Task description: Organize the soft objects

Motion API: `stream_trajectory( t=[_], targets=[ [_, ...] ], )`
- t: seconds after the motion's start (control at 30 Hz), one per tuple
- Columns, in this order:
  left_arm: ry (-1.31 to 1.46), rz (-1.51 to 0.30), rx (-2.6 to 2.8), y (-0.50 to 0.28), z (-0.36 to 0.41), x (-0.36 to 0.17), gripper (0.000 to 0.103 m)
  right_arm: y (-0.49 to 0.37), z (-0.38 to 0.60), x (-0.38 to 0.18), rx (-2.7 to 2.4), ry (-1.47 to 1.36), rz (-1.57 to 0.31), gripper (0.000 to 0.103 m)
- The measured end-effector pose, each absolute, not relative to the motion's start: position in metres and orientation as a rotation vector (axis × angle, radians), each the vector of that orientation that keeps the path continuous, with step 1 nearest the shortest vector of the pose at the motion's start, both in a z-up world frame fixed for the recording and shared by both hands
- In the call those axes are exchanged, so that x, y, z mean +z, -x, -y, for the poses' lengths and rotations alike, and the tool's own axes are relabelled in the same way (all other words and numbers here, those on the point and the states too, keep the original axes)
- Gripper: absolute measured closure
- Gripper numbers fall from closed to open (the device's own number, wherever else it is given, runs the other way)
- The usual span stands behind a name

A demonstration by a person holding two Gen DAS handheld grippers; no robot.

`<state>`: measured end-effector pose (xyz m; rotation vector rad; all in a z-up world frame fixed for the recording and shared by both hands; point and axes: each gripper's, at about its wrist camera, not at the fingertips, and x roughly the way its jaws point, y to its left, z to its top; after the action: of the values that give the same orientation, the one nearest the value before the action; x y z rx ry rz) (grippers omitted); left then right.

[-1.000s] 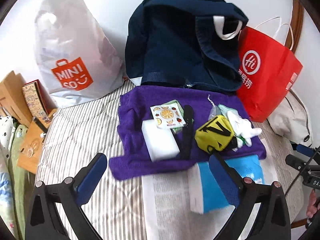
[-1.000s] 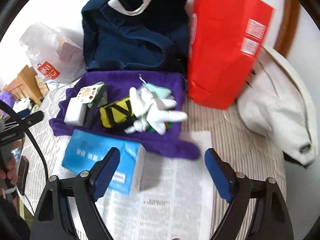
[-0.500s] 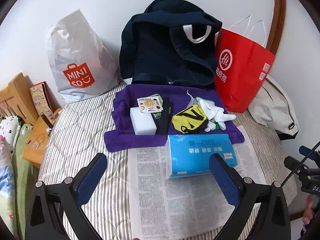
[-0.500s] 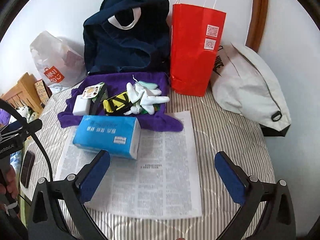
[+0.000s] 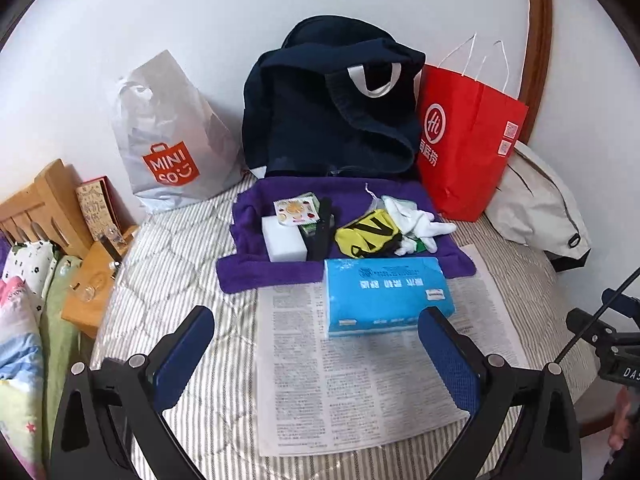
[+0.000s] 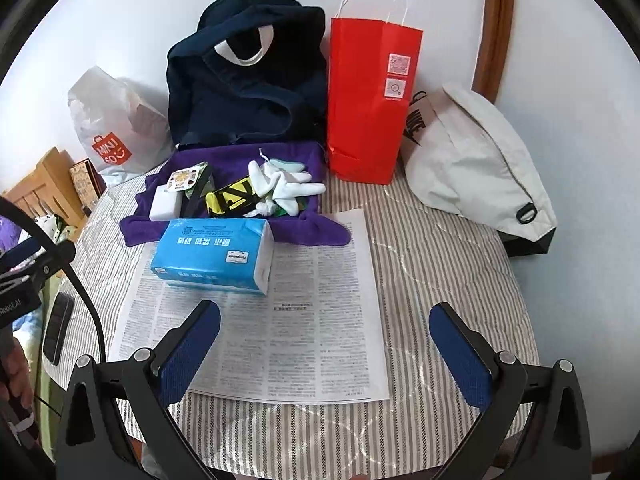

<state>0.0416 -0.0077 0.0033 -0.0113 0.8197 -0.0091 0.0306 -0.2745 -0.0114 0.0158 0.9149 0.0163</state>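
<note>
- The round table under a grey-and-white striped quilted cloth (image 5: 172,264) stands against a pale wall, with a curved wooden frame (image 5: 538,40) at two o'clock.
- A flat printed newspaper sheet (image 6: 288,320) lies at the table's centre; a glossy blue plastic pack of tissues (image 6: 212,254) rests on its eleven o'clock corner.
- Behind it, at twelve o'clock, a plush purple towel (image 5: 248,274) holds the soft things: a white foam block (image 5: 282,242), a small fruit-printed packet (image 5: 294,210) on top of it, a black strap (image 5: 322,236), a yellow-and-black fabric pouch (image 5: 368,236) and limp white cloth gloves (image 6: 292,188).
- Along the wall stand a crinkled white plastic shopping bag (image 5: 172,140), a slumped navy fabric backpack (image 5: 332,120), a stiff red paper bag with string handles (image 5: 468,140), and a soft off-white drawstring bag (image 6: 476,160) at two o'clock.
- The left gripper (image 5: 318,350) hovers at six o'clock, its blue-padded tongs spread wide and empty.
- The right gripper (image 6: 324,346) hangs likewise over the newspaper, tongs wide, holding nothing.
</note>
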Motion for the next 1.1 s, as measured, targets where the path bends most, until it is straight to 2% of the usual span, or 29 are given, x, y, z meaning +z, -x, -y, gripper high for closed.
stream_trajectory(
  t=[1.1],
  targets=[
    [-0.003,-0.841,-0.023,-0.0353,0.0129,0.0038,0.0,-0.0226,0.2795,-0.0015,-0.006,-0.02,-0.91,0.0]
  ],
)
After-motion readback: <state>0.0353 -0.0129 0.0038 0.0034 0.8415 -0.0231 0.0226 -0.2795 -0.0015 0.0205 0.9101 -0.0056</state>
